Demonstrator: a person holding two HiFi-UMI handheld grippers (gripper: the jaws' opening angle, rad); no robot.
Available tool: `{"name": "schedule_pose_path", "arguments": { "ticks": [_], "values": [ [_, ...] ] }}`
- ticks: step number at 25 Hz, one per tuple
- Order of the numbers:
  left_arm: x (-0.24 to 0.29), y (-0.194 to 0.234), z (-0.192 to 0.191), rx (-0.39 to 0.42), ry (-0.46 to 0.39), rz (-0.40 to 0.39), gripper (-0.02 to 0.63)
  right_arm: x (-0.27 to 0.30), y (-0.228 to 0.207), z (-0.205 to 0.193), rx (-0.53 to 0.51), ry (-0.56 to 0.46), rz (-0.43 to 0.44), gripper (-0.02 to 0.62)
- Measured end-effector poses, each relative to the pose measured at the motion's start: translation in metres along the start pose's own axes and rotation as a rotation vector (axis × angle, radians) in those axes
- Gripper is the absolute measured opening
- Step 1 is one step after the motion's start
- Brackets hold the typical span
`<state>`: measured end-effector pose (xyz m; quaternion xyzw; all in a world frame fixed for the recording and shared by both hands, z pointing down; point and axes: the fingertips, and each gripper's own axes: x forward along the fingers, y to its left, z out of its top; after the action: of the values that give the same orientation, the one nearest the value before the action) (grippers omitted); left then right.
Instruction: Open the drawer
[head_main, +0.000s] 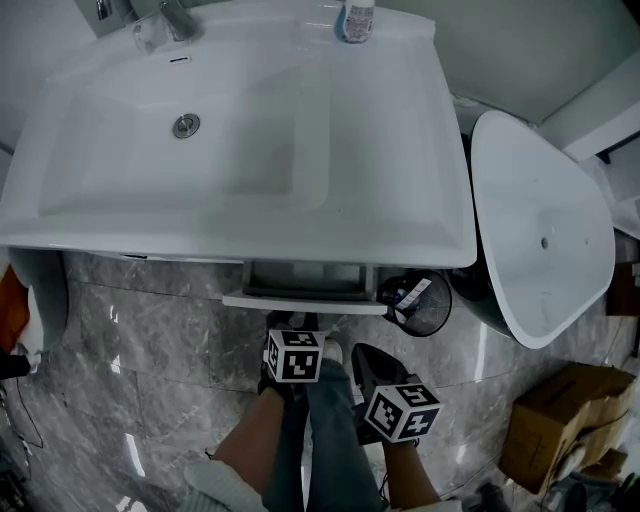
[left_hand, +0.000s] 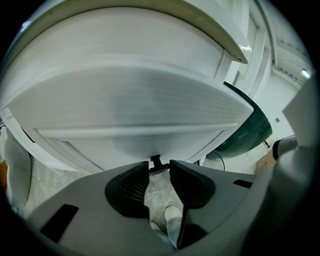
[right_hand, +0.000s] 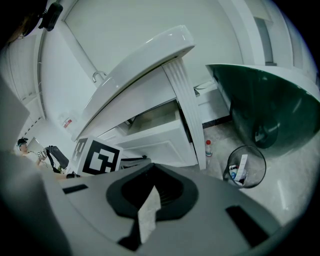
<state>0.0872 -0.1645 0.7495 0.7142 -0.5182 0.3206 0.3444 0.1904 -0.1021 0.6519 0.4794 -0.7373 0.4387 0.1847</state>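
Note:
Under the white sink vanity (head_main: 240, 230), the white drawer (head_main: 305, 292) stands partly pulled out, and its inside shows in the right gripper view (right_hand: 150, 117). My left gripper (head_main: 292, 323) sits at the middle of the drawer's front edge. In the left gripper view the drawer front (left_hand: 130, 115) fills the picture, and the left gripper (left_hand: 159, 167) is shut on the small black drawer handle (left_hand: 155, 161) at its lower edge. My right gripper (head_main: 366, 362) hangs lower and to the right, away from the drawer, and is shut (right_hand: 153, 192) on nothing.
A wire waste bin (head_main: 418, 303) stands right of the drawer beside an oval white tub with a dark outside (head_main: 540, 230). A small bottle (right_hand: 208, 148) stands on the grey marble floor. A cardboard box (head_main: 560, 420) lies at the lower right. The person's legs are below the grippers.

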Motion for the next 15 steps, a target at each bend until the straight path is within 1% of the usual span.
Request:
{"name": "schedule_pose_path", "arguments": {
  "ticks": [15],
  "values": [
    [-0.011,-0.005,-0.024,-0.008,0.011,0.022,0.141,-0.01,-0.003,-0.009,0.01,-0.006,0.001,0.009]
  ]
}}
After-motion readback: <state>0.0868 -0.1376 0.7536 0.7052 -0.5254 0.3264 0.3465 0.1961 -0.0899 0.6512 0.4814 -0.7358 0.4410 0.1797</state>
